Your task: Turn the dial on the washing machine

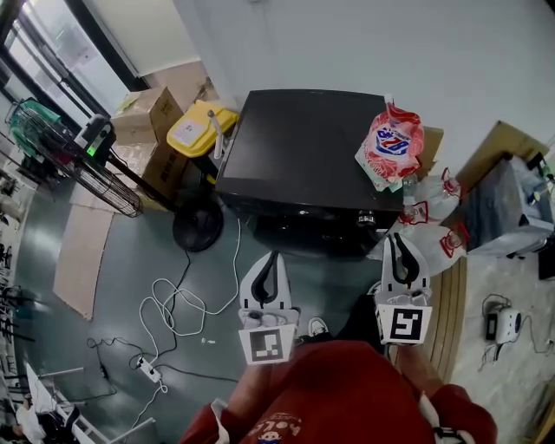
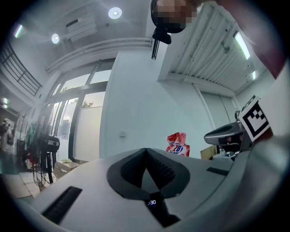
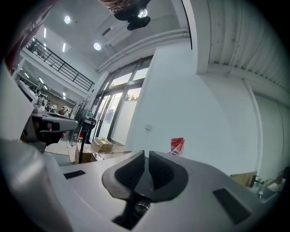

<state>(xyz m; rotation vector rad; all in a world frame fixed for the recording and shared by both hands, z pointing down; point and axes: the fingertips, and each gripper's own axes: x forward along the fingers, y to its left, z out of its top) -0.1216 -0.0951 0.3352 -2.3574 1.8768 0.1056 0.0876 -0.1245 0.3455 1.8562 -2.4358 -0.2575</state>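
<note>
Left hand-held gripper point(image 1: 272, 257) and right hand-held gripper point(image 1: 400, 239) hung short of washer point(image 1: 295, 147), jaws together, empty. Dial point(image 1: 368, 219) sat at washer's front right. Right one needed to open, straddle dial squarely, clamp before twisting.

A white wall point(image 1: 347, 43) stands ahead of the left gripper point(image 1: 274, 257). To that gripper's left, the grey-green floor point(image 1: 113, 286) carries cardboard boxes point(image 1: 147, 113), a black standing fan point(image 1: 97, 134), a flat cardboard sheet point(image 1: 82, 256) and loose white cables point(image 1: 165, 305). Further left, tall windows point(image 3: 122, 104) let in daylight. Round ceiling lights point(image 2: 115, 12) glow overhead.
</note>
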